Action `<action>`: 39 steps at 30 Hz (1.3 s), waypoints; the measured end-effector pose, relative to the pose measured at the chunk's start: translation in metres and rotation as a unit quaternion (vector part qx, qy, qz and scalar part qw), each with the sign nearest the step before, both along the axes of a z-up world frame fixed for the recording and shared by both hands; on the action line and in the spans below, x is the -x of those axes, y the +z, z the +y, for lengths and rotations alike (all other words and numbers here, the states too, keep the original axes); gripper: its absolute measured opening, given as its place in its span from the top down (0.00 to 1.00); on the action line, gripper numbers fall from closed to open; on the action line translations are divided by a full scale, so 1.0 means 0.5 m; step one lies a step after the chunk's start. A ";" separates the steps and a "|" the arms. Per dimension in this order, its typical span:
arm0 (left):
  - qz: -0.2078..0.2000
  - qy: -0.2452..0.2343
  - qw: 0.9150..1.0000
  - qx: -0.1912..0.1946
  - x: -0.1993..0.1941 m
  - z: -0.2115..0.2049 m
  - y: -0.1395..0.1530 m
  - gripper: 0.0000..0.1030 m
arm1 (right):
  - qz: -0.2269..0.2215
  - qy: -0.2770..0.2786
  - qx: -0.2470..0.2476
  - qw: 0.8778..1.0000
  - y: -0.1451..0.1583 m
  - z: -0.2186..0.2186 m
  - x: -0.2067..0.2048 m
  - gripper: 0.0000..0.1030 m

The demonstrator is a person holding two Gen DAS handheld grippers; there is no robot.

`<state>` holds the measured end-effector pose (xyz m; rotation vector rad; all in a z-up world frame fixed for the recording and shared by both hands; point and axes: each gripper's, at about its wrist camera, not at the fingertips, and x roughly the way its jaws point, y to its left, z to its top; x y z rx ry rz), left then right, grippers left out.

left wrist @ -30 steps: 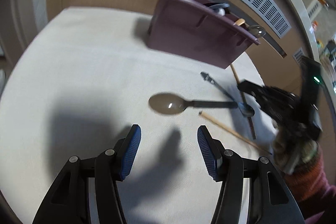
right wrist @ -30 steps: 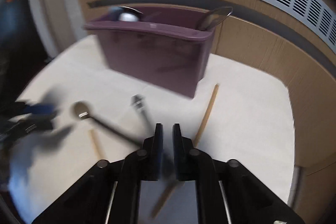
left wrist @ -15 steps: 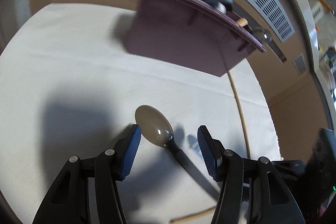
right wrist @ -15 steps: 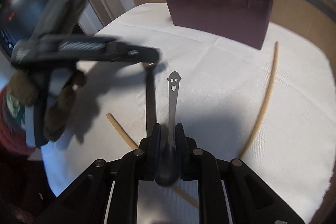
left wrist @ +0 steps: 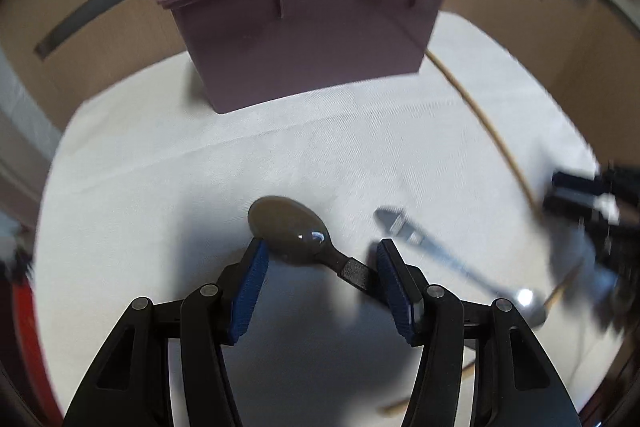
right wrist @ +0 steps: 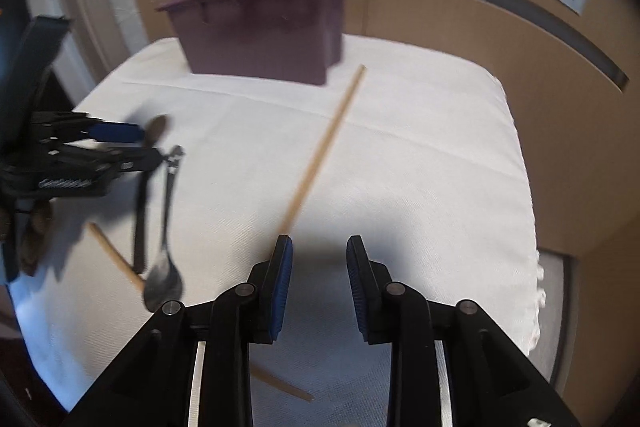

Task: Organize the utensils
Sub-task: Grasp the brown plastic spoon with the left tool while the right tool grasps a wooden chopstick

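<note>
Now that its jaws are opening, right tool (right wrist: 319,247) has left the metal spoon (right wrist: 164,279).

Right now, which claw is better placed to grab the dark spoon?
Left. The left claw is open around the dark spoon at its neck. The right claw is empty, opening beside a chopstick.

Utensils inside the purple bin (left wrist: 304,39) are hidden except tips above its rim. The right gripper (left wrist: 588,203) is motion-blurred. The dark spoon's handle (left wrist: 358,273) is hidden behind one finger (left wrist: 394,287).
</note>
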<state>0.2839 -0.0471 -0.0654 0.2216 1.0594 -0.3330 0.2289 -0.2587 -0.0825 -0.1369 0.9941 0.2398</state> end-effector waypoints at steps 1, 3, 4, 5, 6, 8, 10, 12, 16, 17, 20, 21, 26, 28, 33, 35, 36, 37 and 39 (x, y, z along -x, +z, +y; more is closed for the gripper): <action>-0.006 -0.007 1.000 -0.020 0.004 0.012 0.001 0.45 | -0.002 -0.001 -0.001 1.000 -0.001 -0.002 0.002 0.74; -0.017 -0.001 0.999 -0.049 0.009 0.030 0.003 0.44 | -0.007 -0.006 -0.006 1.000 0.000 -0.010 0.011 0.73; -0.023 0.017 0.998 -0.063 0.013 0.047 0.009 0.44 | -0.006 -0.009 -0.008 1.000 0.000 -0.010 0.011 0.72; -0.019 0.030 0.998 -0.058 0.015 0.060 0.014 0.44 | -0.004 -0.012 -0.013 1.000 -0.001 -0.010 0.010 0.70; -0.011 0.038 0.998 -0.046 0.016 0.069 0.017 0.44 | -0.004 -0.015 -0.018 1.000 -0.001 -0.010 0.009 0.67; 0.040 0.071 0.997 0.017 0.011 0.096 0.017 0.44 | -0.002 -0.021 -0.031 0.999 -0.001 -0.011 0.011 0.62; 0.084 0.105 0.989 0.055 0.002 0.111 0.009 0.44 | 0.001 -0.021 -0.036 0.999 -0.001 -0.009 0.013 0.58; 0.097 0.129 0.984 0.075 -0.009 0.119 0.006 0.45 | 0.008 -0.018 -0.042 0.999 -0.001 -0.009 0.017 0.51; 0.084 0.116 0.985 0.099 -0.036 0.074 0.007 0.45 | 0.026 0.003 -0.069 0.997 -0.003 -0.007 0.026 0.31; 0.073 0.105 0.987 0.094 -0.043 0.056 0.006 0.44 | 0.033 0.012 -0.073 0.997 -0.004 -0.004 0.025 0.25; 0.045 0.048 0.994 0.088 -0.053 0.001 -0.001 0.44 | 0.035 0.029 -0.061 0.997 -0.005 0.008 0.028 0.19; 0.037 0.033 0.995 0.085 -0.053 -0.018 -0.001 0.44 | 0.032 0.035 -0.052 0.998 -0.005 0.013 0.031 0.18; 0.006 0.012 0.999 0.032 -0.037 -0.051 -0.006 0.42 | 0.009 0.033 -0.025 0.999 -0.007 0.029 0.049 0.19; 0.006 0.023 0.999 0.027 -0.037 -0.045 -0.009 0.42 | 0.007 0.029 -0.018 0.999 -0.007 0.034 0.054 0.19; 0.016 0.071 0.997 0.040 -0.047 -0.038 -0.011 0.43 | 0.006 0.032 -0.003 0.999 -0.006 0.040 0.056 0.19; 0.016 0.101 0.994 0.022 -0.051 -0.055 -0.013 0.43 | 0.004 0.031 -0.001 0.999 -0.006 0.039 0.057 0.20; 0.015 0.109 0.994 0.019 -0.052 -0.062 -0.012 0.43 | 0.001 0.030 0.004 1.000 -0.006 0.040 0.058 0.20; 0.015 0.118 0.993 0.020 -0.056 -0.068 -0.012 0.43 | -0.001 0.031 0.008 1.000 -0.005 0.042 0.061 0.21; 0.014 0.120 0.992 0.023 -0.061 -0.077 -0.012 0.44 | -0.004 0.032 0.010 0.999 -0.004 0.043 0.065 0.23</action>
